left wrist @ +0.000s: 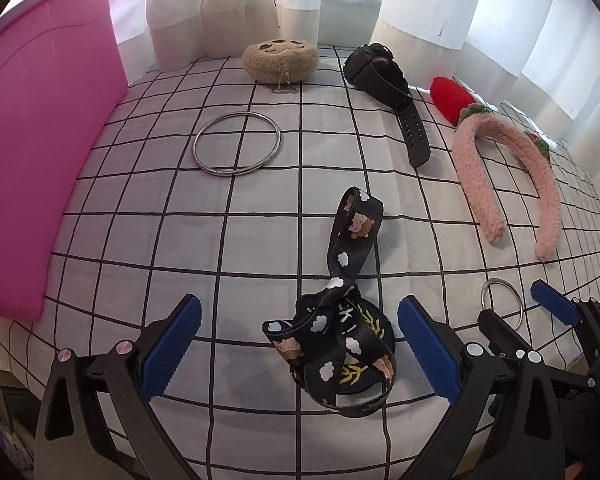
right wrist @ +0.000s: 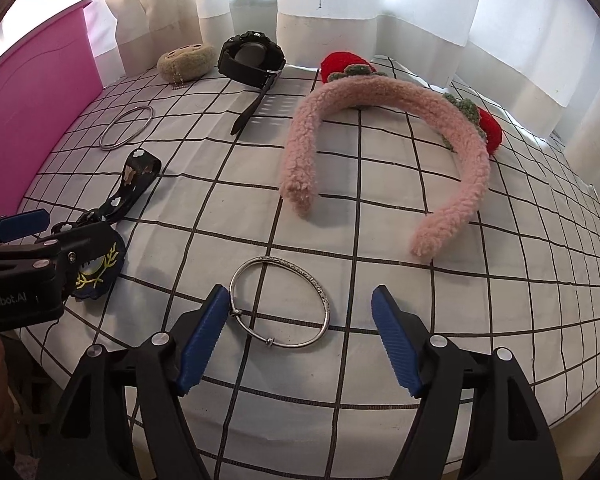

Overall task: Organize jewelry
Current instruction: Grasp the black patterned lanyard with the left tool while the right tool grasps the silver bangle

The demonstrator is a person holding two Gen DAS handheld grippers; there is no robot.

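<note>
Left gripper spread wide around patterned lanyard, right gripper spread wide around silver bangle, pink bin placed left.

The setting is a domestic room, most likely a bedroom or living area. The work surface is covered by a white cloth with a black grid pattern, its edge falling away at the front and right like a bedsheet or tablecloth. White curtains hang directly behind it with daylight coming through, indicating a window. A pink plastic storage bin stands at the left edge. Personal belongings lie spread on the cloth: a fluffy pink headband with red knitted strawberries, a black wristwatch, a beige plush pouch, silver bangles and a cartoon-print lanyard
</note>
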